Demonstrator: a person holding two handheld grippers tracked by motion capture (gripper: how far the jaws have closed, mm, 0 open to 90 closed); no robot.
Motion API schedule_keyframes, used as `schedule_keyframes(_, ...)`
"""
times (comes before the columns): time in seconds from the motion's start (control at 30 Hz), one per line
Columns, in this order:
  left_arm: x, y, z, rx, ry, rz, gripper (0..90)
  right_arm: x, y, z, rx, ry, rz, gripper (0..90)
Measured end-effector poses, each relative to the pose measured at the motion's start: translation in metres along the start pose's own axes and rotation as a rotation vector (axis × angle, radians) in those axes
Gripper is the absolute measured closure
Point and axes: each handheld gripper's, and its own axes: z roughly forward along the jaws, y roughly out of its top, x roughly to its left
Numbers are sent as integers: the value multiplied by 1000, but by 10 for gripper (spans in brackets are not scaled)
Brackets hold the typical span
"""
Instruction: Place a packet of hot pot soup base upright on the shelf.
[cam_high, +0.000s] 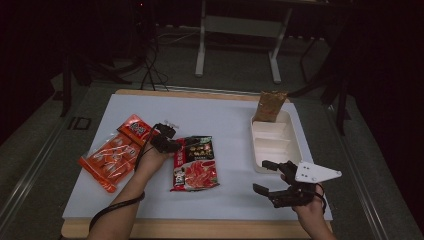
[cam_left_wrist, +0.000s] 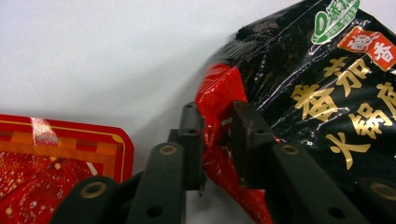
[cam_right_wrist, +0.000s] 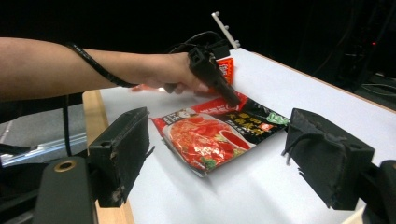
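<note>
Grasp step: left tongs pinch the red edge of the black-and-red sauce packet lying mid-bench toward the front edge, right tongs wide and empty near the white tray; next move, probably lift without tearing.

Bench: white top on a wooden board, pale wood edge showing along the near side. Lying flat on it: a red-and-black sauce packet under the tips of the left hand-held gripper; an orange snack packet just beyond that gripper's outer side; a white divided tray just ahead of the right hand-held gripper, with a brown pouch at the tray's far end.
</note>
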Motion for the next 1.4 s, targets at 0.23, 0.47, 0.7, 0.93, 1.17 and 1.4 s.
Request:
schedule_keyframes(0.23,-2,3,-3,-1,3,2,854,-3,1,-1,-2,-27,7,212)
schedule_keyframes(0.47,-10,7,-20,-42,17,49,871,-1,1,-1,11,-69,4,184)
schedule_keyframes(0.7,-19,9,-36,-96,30,99,875,0,4,-5,-19,-126,-29,180)
schedule_keyframes(0.93,-30,10,-52,-167,39,153,877,-2,5,-9,-43,-119,25,179)
schedule_keyframes(1.17,-40,10,-67,-224,32,180,880,-7,6,-14,-56,-77,98,172)
schedule_keyframes(1.4,-57,6,-87,-291,38,223,882,-3,10,-17,-68,-66,48,116)
